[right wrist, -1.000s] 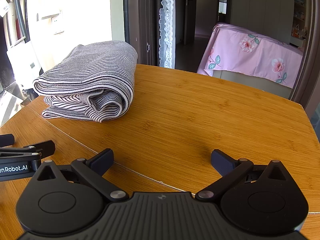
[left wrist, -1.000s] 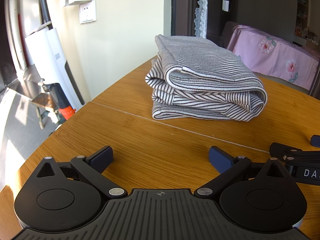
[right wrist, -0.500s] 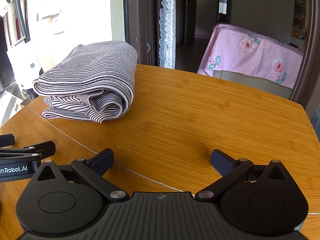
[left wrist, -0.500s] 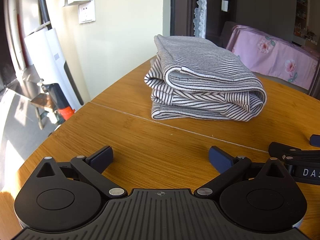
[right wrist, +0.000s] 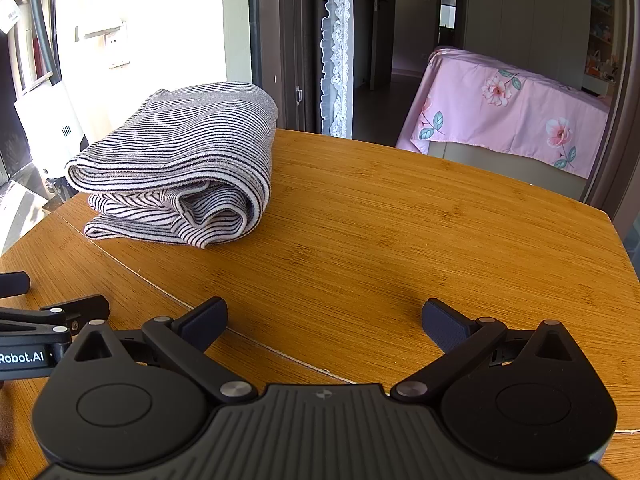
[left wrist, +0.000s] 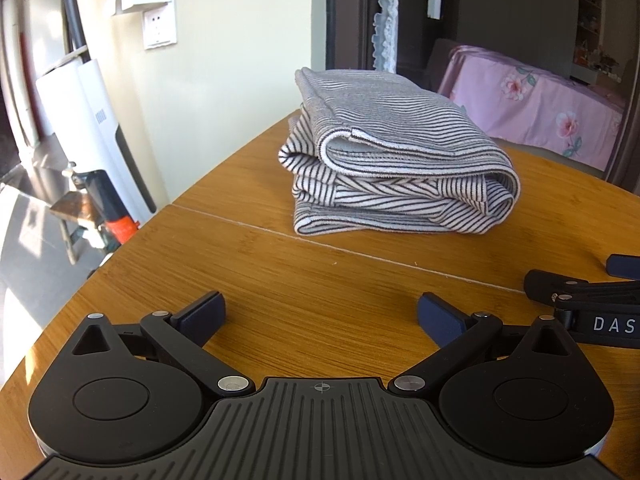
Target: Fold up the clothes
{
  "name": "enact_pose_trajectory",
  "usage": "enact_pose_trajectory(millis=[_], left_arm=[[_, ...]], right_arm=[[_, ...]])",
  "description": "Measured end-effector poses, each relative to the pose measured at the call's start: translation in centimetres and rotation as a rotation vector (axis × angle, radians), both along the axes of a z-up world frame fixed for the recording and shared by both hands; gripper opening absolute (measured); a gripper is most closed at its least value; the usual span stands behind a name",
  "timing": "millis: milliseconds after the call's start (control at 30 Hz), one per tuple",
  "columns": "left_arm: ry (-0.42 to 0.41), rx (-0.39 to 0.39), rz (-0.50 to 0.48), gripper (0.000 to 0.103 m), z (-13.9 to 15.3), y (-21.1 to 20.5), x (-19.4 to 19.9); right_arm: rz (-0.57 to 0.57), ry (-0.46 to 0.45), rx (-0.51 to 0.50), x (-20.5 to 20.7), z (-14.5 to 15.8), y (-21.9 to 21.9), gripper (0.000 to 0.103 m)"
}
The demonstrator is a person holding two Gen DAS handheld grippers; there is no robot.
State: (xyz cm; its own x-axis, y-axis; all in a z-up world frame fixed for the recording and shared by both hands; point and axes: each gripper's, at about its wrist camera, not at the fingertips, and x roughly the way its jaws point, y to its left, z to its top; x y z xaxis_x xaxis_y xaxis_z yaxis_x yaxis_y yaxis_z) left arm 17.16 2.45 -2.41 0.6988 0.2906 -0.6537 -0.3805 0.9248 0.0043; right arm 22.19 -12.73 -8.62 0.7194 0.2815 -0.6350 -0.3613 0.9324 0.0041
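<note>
A grey-and-white striped garment lies folded in a thick bundle on the wooden table; it also shows in the right wrist view at the left. My left gripper is open and empty, low over the table, well short of the bundle. My right gripper is open and empty, also low over the table, with the bundle ahead to its left. The right gripper's side shows at the right edge of the left wrist view, and the left gripper's side at the left edge of the right wrist view.
A seam crosses the table in front of the bundle. The table's rounded edge drops off at the left, with a white appliance and floor clutter beyond. A pink floral cloth covers furniture behind the table.
</note>
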Motion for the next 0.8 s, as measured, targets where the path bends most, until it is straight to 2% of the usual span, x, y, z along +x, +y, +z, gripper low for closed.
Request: enact_pose_trajectory(millis=[200, 800], left_arm=[[0.030, -0.018, 0.060, 0.103, 0.36, 0.37, 0.55], [0.008, -0.004, 0.075, 0.103, 0.12, 0.01, 0.31]], right_arm=[[0.000, 0.000, 0.000, -0.02, -0.01, 0.02, 0.103], [0.000, 0.000, 0.000, -0.02, -0.03, 0.04, 0.103]])
